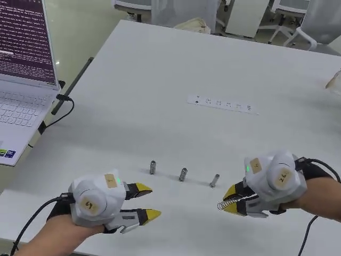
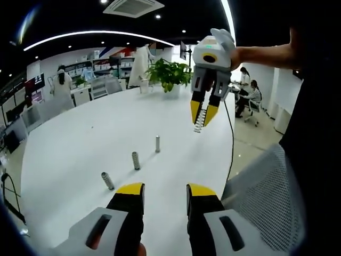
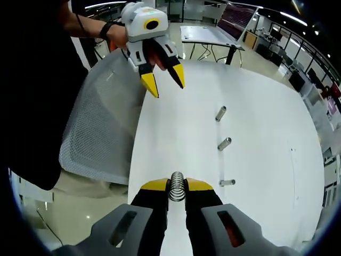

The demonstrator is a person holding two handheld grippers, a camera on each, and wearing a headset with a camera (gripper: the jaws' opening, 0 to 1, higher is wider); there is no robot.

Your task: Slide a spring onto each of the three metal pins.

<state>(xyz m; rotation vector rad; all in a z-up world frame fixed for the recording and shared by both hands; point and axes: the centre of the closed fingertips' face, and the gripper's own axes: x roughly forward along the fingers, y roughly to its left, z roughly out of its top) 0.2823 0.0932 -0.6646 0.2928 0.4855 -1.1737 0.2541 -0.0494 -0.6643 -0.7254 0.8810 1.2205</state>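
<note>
We enter first the surface [image 1: 213,80]: white, broad, carrying every item below.

Next, the laptop [image 1: 21,80]: open, screen lit, at the far left edge.

The power strip [image 1: 222,104]: white, flat, at the far middle, well apart from the work.

The left claw [image 1: 152,201]: near left, jaws spread, nothing between them. We log it as idle.

The right claw [image 1: 230,200]: near right, clenched on the spring [image 1: 228,202], which it grips by one end.

We count three pins in a short row running left to right across the near middle, each standing upright.
- The left pin [image 1: 153,167] already carries a coil.
- The middle pin [image 1: 183,174] carries one likewise.
- The right pin [image 1: 214,181] is bare, smooth metal. We judge it the one yet to be filled.

The spring, in detail: it juts leftward past the yellow tips, with its long axis roughly level and in line with the right claw. In the right gripper view we look straight into its open end [image 3: 177,186].

We note one relation. The right pin lies just left of the spring's free end and slightly farther away, near it but apart. The right claw is much the nearer of the two. The pin's axis is upright and the spring's is level. We therefore judge that the next move calls for tipping the spring upright, open end down, over the pin's top.
</note>
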